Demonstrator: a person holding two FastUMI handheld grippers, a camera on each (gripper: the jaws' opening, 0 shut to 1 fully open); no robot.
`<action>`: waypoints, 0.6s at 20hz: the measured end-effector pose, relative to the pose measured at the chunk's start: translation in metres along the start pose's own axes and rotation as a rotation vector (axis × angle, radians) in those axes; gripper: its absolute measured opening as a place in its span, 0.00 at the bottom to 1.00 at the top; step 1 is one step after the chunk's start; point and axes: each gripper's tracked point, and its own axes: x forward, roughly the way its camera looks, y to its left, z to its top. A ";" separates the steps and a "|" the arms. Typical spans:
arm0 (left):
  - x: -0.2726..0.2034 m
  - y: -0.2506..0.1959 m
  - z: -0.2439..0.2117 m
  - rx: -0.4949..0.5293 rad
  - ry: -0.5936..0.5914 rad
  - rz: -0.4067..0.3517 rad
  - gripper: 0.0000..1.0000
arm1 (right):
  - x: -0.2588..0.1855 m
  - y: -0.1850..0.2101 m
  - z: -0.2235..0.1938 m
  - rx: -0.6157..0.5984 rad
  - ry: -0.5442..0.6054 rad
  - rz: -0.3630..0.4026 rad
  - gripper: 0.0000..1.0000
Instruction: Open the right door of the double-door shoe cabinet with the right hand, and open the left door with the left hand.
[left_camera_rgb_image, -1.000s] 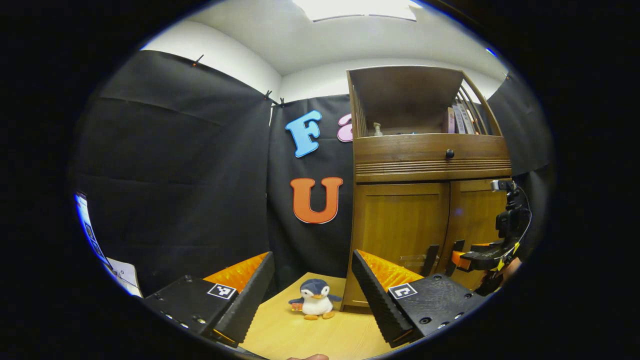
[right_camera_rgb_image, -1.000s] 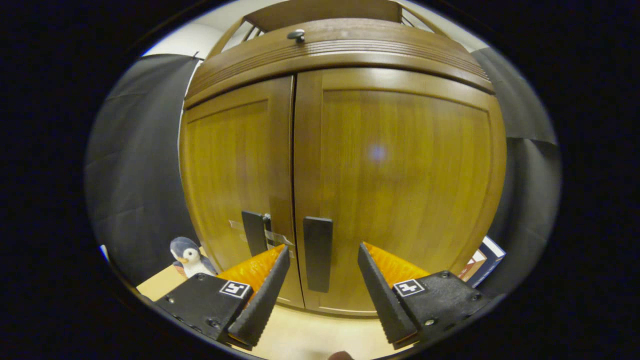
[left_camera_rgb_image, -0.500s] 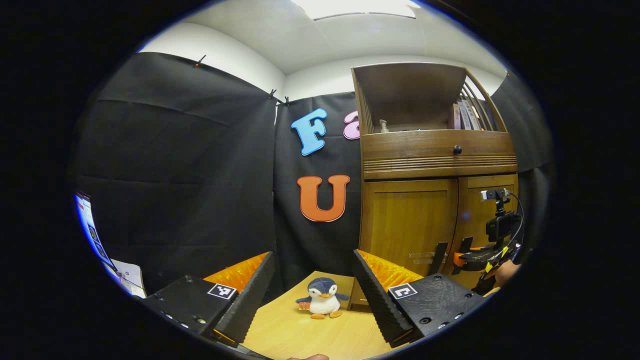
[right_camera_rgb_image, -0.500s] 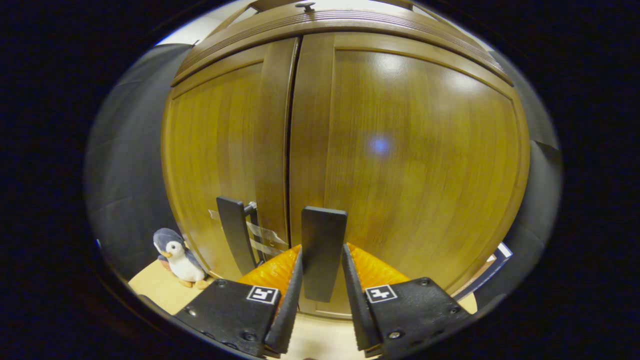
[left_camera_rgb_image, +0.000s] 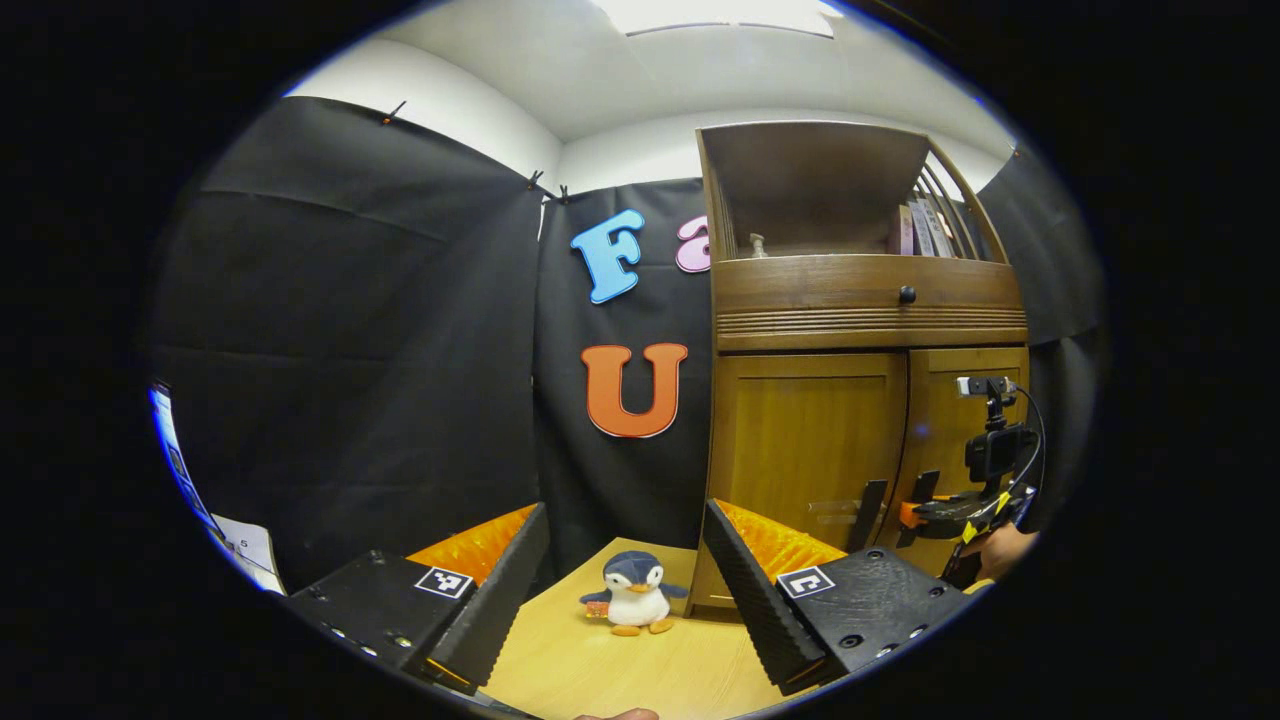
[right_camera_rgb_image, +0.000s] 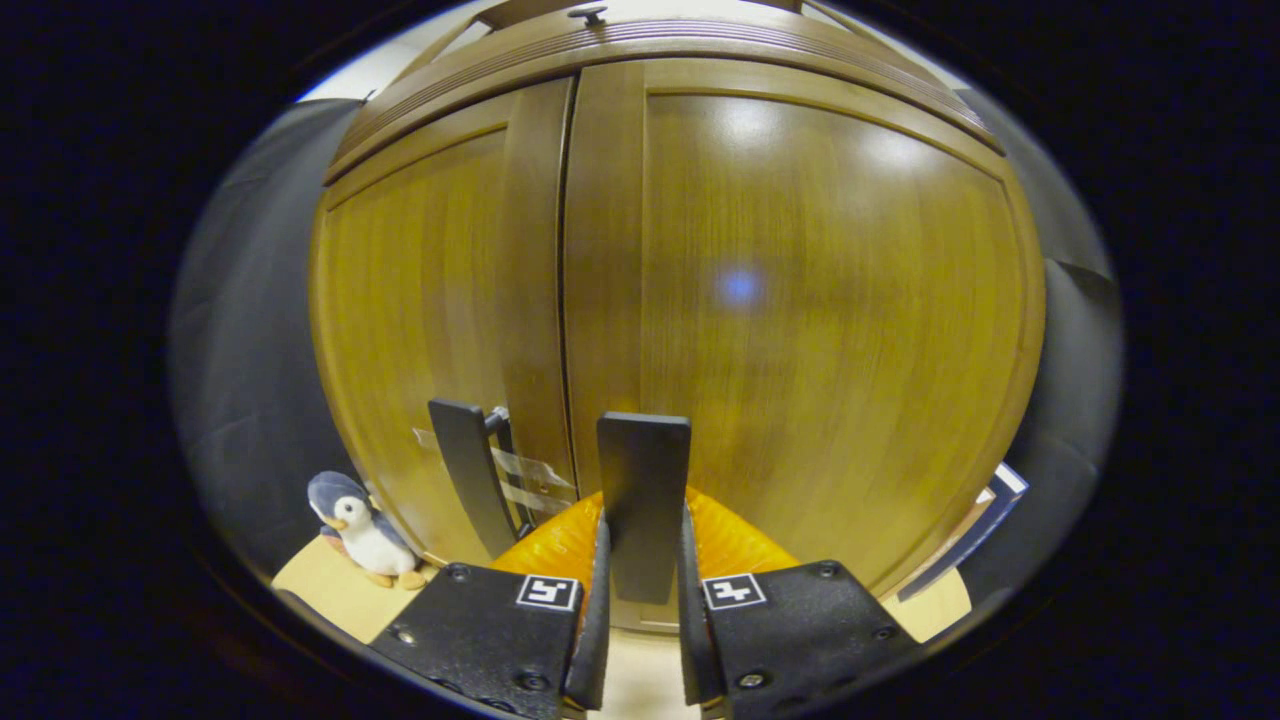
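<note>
The wooden shoe cabinet (left_camera_rgb_image: 865, 320) stands at the right of the left gripper view, both doors flush with the front. In the right gripper view the right door (right_camera_rgb_image: 820, 300) and left door (right_camera_rgb_image: 430, 300) loom close. My right gripper (right_camera_rgb_image: 642, 522) is shut on the right door's dark upright handle (right_camera_rgb_image: 643, 470), one finger on each side of it. The left door's handle (right_camera_rgb_image: 465, 470) stands free beside it. My left gripper (left_camera_rgb_image: 625, 510) hangs open and empty, well back from the cabinet and left of it. From there the right gripper (left_camera_rgb_image: 925, 510) shows at the handles, held by a hand.
A small plush penguin (left_camera_rgb_image: 635, 605) sits on the light wooden surface (left_camera_rgb_image: 600, 670) by the cabinet's left corner. Above the doors are a drawer with a round knob (left_camera_rgb_image: 907, 294) and an open shelf with books (left_camera_rgb_image: 925, 230). Papers (left_camera_rgb_image: 245, 545) lie far left.
The right gripper moved in around the right door's handle and its fingers closed onto it. The left gripper only drifted slightly. Both doors look unmoved.
</note>
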 end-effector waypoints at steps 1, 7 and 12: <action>0.002 -0.003 -0.001 -0.004 0.003 -0.012 0.95 | -0.004 0.000 -0.001 0.006 0.004 0.001 0.32; 0.015 -0.029 -0.010 -0.020 0.025 -0.107 0.95 | -0.048 -0.005 -0.015 0.003 0.003 0.003 0.32; 0.024 -0.059 -0.018 -0.032 0.036 -0.200 0.95 | -0.087 -0.015 -0.027 0.011 0.004 0.007 0.32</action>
